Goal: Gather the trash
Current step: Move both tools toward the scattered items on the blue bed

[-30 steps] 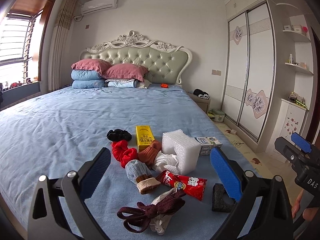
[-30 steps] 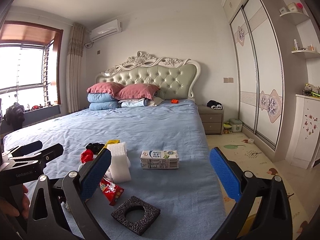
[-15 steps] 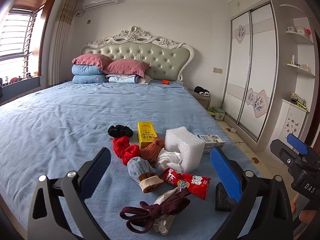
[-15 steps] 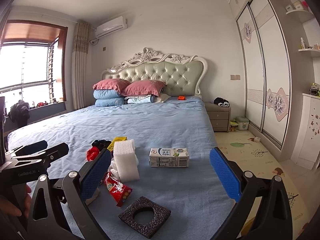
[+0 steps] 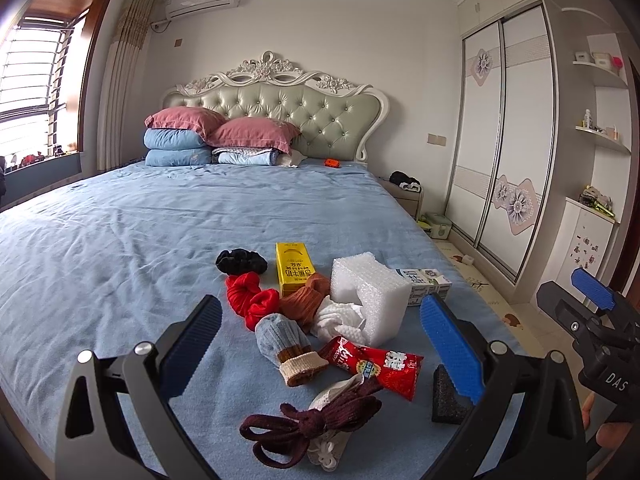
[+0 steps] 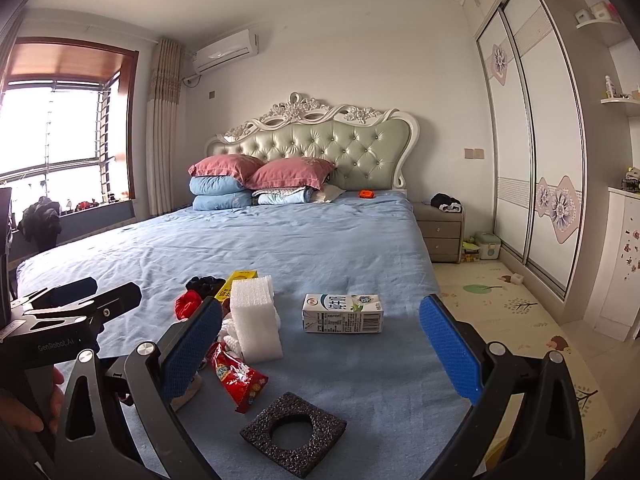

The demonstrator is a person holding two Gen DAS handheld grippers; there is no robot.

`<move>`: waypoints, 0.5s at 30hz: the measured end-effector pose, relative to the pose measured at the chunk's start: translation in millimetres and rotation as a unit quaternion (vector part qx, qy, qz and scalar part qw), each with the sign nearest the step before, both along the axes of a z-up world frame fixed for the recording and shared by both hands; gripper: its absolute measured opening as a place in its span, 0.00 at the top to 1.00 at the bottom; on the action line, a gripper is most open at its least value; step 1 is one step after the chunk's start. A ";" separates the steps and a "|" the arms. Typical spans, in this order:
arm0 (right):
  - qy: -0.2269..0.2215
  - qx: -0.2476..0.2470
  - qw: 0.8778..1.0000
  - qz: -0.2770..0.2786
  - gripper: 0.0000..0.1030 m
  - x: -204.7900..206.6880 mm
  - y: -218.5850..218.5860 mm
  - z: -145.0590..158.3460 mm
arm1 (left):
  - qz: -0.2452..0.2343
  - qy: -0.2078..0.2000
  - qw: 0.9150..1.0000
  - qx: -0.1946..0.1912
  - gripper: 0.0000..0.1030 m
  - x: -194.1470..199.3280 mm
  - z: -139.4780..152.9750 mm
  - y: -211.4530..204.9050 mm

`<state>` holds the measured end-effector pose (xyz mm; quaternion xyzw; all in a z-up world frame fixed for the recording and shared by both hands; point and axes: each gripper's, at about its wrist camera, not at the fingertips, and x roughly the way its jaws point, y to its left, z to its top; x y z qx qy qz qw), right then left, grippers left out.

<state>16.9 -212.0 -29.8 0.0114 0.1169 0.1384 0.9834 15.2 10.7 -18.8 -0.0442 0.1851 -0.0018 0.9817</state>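
Observation:
Trash lies near the foot of the blue bed [image 5: 120,240]: a red snack wrapper [image 5: 376,364], a white foam block [image 5: 368,292], a yellow carton [image 5: 294,268], a white milk carton [image 6: 343,313] and a black foam square with a round hole [image 6: 294,433]. My left gripper [image 5: 320,352] hovers open above the wrapper and the socks. My right gripper [image 6: 320,352] is open over the bed, between the milk carton and the black foam. Neither holds anything.
Socks mix with the trash: black [image 5: 241,261], red [image 5: 250,300], brown [image 5: 306,300], grey-blue [image 5: 286,344], and a dark maroon one [image 5: 312,420]. Pillows [image 5: 224,136] sit at the headboard. A nightstand [image 6: 440,232] and wardrobe [image 6: 532,152] stand right of the bed.
Both grippers have tilted slightly downward and shifted right, so the room sits lower in each view. The jaws stay open and nothing on the bed has moved.

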 end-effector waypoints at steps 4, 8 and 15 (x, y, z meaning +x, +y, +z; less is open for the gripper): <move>0.003 -0.001 1.000 0.002 0.07 0.8 1.3 -0.7 | 0.000 0.000 1.000 0.001 0.04 0.2 -0.3 0.1; 0.002 -0.004 1.000 0.002 0.07 1.3 2.1 -0.9 | 0.000 0.000 1.000 0.001 0.04 0.4 -0.3 0.1; 0.005 -0.007 1.000 0.004 0.07 3.7 5.8 -2.8 | 0.002 0.004 1.000 0.000 0.04 2.1 -1.9 2.6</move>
